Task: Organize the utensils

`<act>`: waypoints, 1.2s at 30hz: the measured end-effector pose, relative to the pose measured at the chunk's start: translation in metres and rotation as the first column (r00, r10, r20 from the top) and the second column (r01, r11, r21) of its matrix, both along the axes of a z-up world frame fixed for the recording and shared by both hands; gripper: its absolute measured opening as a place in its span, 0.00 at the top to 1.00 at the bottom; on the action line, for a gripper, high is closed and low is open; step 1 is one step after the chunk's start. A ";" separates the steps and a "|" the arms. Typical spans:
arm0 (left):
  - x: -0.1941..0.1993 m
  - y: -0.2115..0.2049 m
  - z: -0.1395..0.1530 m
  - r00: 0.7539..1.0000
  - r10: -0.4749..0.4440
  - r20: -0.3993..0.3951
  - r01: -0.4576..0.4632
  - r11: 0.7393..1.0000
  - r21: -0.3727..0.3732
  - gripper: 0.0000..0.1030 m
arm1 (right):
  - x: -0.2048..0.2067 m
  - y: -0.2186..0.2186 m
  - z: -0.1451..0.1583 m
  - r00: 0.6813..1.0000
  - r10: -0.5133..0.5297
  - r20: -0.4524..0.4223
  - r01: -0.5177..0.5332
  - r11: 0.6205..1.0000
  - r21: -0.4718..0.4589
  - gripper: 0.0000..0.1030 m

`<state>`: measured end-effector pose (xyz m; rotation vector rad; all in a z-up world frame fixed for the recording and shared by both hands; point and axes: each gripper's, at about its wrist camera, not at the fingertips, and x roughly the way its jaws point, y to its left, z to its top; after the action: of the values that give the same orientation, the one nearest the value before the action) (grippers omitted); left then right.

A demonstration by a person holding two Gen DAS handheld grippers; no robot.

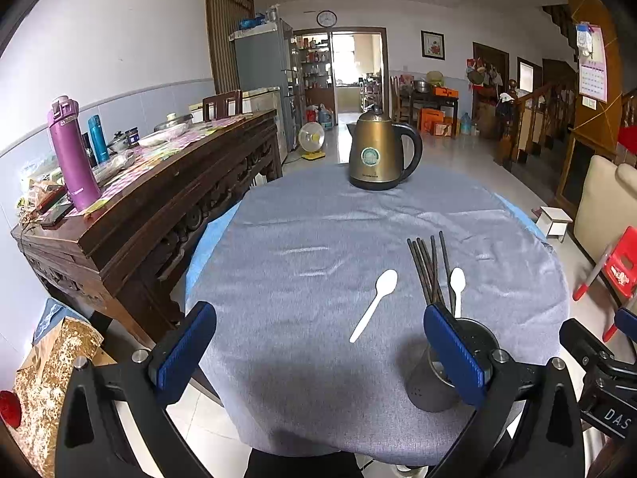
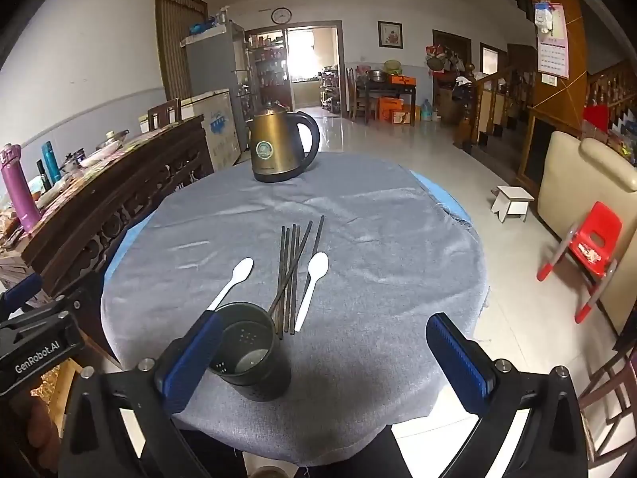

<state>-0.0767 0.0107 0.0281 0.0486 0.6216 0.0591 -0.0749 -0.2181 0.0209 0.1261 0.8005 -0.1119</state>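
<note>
Presently, nothing on the round table (image 2: 378,239) has been collected; the gray cloth covering it carries every utensil loose.

Left gripper (image 1: 318,358): its blue pads stand wide apart with nothing between them. It hangs above the near edge of the table, angled downward, and touches nothing. Judged a waiting posture.

Left spoon (image 2: 235,279): white plastic, lying flat with its bowl away from the person and its handle running toward the holder's rim. It lies apart from the other utensils and offers open cloth on both sides for a grasp.

Utensil holder (image 2: 251,358): a dark perforated cup standing upright near the person's edge of the table. Its interior shows only the drain holes at the bottom, so it appears empty. Its placement close to both grippers suits short transfers.

Chopsticks (image 2: 292,271): several dark sticks laid roughly side by side just beyond the holder, one crossing the others diagonally. The overlap may hinder lifting a single stick cleanly.

Right spoon (image 2: 314,283): white, just beside the chopsticks on their right, bowl likewise pointing away.

Right gripper (image 2: 322,358): pads fully apart, empty, poised over the near table edge, with the holder close by its left pad.

Kettle (image 2: 278,147): at the far side, well apart, judged irrelevant to the task.
</note>
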 end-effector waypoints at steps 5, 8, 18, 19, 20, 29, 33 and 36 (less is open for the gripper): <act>-0.002 0.000 -0.001 1.000 0.000 0.008 0.000 1.000 0.009 0.00 | -0.008 0.017 -0.009 1.000 0.012 0.001 -0.012 1.000 0.006 0.00; -0.002 0.000 -0.001 1.000 0.001 0.012 -0.001 1.000 0.009 0.00 | -0.010 0.022 -0.008 1.000 0.008 -0.009 -0.008 1.000 0.007 0.00; -0.004 0.003 0.000 1.000 0.001 0.017 -0.001 1.000 0.010 0.00 | -0.015 0.029 -0.005 1.000 0.009 -0.023 -0.009 1.000 0.006 0.00; -0.004 0.002 0.000 1.000 -0.001 0.016 0.000 1.000 0.010 0.00 | -0.015 0.029 -0.005 1.000 0.010 -0.023 -0.010 1.000 0.005 0.00; -0.004 0.002 0.000 1.000 -0.001 0.015 0.001 1.000 0.011 0.00 | -0.015 0.030 -0.006 1.000 0.012 -0.023 -0.011 1.000 0.004 0.00; -0.004 0.003 0.000 1.000 -0.001 0.015 0.001 1.000 0.011 0.00 | -0.015 0.031 -0.004 1.000 0.014 -0.021 -0.014 1.000 0.005 0.00; -0.005 0.004 0.000 1.000 -0.005 0.014 0.005 1.000 0.010 0.00 | -0.014 0.032 -0.004 1.000 0.017 -0.020 -0.017 1.000 0.003 0.00; -0.005 0.004 0.000 1.000 -0.005 0.014 0.005 1.000 0.007 0.00 | -0.015 0.034 -0.004 1.000 0.020 -0.018 -0.020 1.000 0.001 0.00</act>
<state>-0.0812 0.0149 0.0286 0.0566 0.6072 0.0564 -0.0901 -0.1844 0.0173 0.1178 0.8194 -0.0938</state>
